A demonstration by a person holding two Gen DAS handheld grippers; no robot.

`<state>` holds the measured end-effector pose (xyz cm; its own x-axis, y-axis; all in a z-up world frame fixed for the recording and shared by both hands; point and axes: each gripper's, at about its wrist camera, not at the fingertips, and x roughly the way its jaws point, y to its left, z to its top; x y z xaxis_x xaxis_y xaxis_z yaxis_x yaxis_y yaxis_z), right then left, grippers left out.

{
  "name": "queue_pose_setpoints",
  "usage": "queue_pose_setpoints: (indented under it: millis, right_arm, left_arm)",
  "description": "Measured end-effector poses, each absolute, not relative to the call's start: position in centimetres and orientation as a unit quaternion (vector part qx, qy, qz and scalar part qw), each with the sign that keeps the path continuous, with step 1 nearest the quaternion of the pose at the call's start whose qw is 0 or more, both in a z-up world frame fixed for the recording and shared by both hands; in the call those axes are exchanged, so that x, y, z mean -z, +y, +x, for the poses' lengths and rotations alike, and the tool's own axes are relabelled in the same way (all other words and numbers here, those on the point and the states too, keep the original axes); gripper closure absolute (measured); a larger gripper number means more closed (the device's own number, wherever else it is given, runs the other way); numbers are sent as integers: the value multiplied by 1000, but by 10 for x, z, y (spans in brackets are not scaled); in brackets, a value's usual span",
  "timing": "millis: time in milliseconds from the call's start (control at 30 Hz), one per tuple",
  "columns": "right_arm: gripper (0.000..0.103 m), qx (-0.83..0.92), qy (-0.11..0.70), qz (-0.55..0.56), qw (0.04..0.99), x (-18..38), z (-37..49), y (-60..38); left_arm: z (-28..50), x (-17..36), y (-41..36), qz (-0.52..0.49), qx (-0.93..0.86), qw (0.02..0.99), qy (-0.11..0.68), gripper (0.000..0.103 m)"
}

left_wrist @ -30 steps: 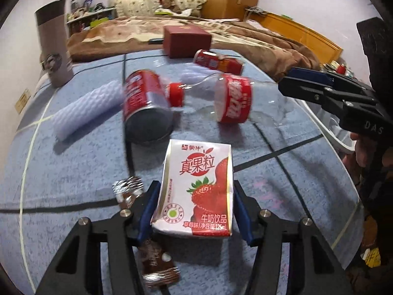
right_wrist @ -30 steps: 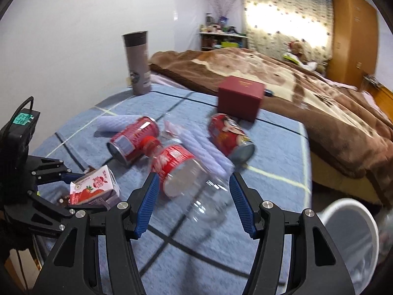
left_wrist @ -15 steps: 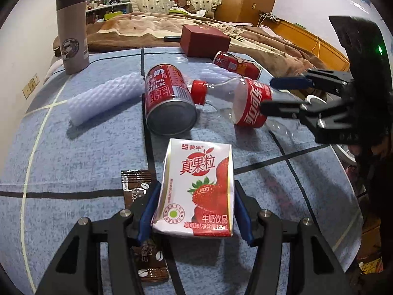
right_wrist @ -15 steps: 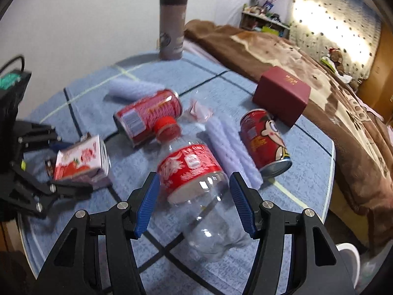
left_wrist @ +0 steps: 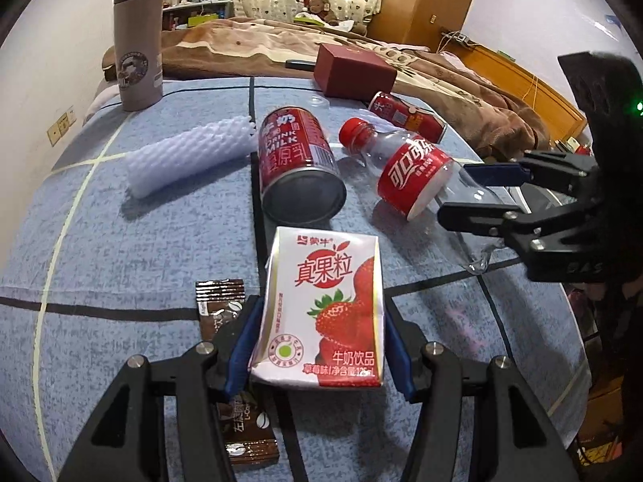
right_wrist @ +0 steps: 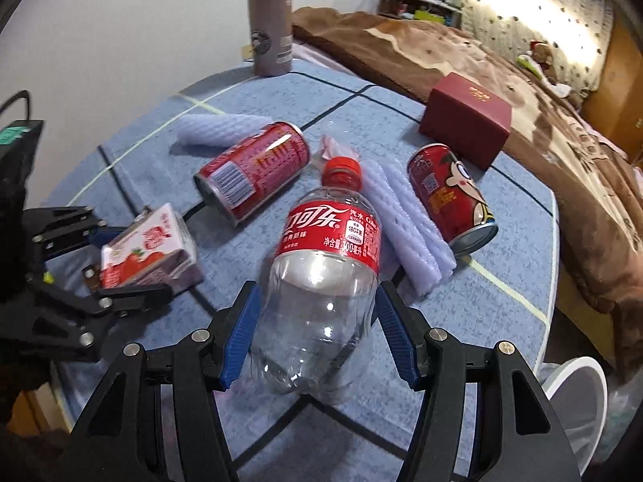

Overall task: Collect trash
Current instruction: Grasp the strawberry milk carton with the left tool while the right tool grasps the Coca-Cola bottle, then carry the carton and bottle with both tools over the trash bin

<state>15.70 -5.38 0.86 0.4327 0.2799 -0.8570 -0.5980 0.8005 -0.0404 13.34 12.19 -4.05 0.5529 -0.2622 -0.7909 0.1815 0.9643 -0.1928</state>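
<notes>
My left gripper (left_wrist: pixel 321 307) is shut on a strawberry milk carton (left_wrist: pixel 325 301), its blue pads pressing both sides just above the blue tablecloth (left_wrist: pixel 120 261). From the right wrist view the carton (right_wrist: pixel 148 253) sits between the left gripper's (right_wrist: pixel 132 253) fingers. A clear cola bottle (right_wrist: pixel 321 257) with a red cap lies on its side. My right gripper (right_wrist: pixel 317 287) is open and straddles its lower body without squeezing it. The left wrist view has the right gripper (left_wrist: pixel 454 190) around the bottle's (left_wrist: pixel 414 172) base.
Lying on the cloth are a red milk can (left_wrist: pixel 297 164), a cartoon can (right_wrist: pixel 450 193), two foam sleeves (left_wrist: pixel 185 156) (right_wrist: pixel 410 241) and a brown coffee sachet (left_wrist: pixel 221 301). A red box (left_wrist: pixel 353 70) and a grey tumbler (left_wrist: pixel 136 40) stand at the back. A white bin (right_wrist: pixel 578 393) stands off the table's right edge.
My right gripper has come down and forward until the bottle's body lies between its fingers. The left gripper has rolled a little and kept hold of the carton.
</notes>
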Motion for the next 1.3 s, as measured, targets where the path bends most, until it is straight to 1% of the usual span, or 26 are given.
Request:
queue_pose_setpoints:
  millis: [133,267,367,567,733,933,1300]
  right_arm:
    - [42,-263,469,-139,832,-7,162,-54]
    - [42,-252,466,-137,837,-3,166,-48]
    - [40,-241,483,-111,834,-1,174,-49]
    - [40,-218,488,-109,838,2,185,-42]
    - [40,-215,474,-120,845,4,184,-38]
    - [41,-206,473,-95,851,4,182,-47]
    - [41,-204,446,-50,870,0,168,-66]
  left_arm:
    - [134,40,124,-49,113,881,457,44]
    - [136,41,124,-65,112,880,458,44]
    - [137,43,123,-65,109,879,459,44]
    - [140,44,126,-74,101,879,461,44]
    - [143,44,129,-87,99,878,461,44]
    - [143,44,131,-99,97,879,456,44]
    - [134,31,119,-84,99,890,436,44]
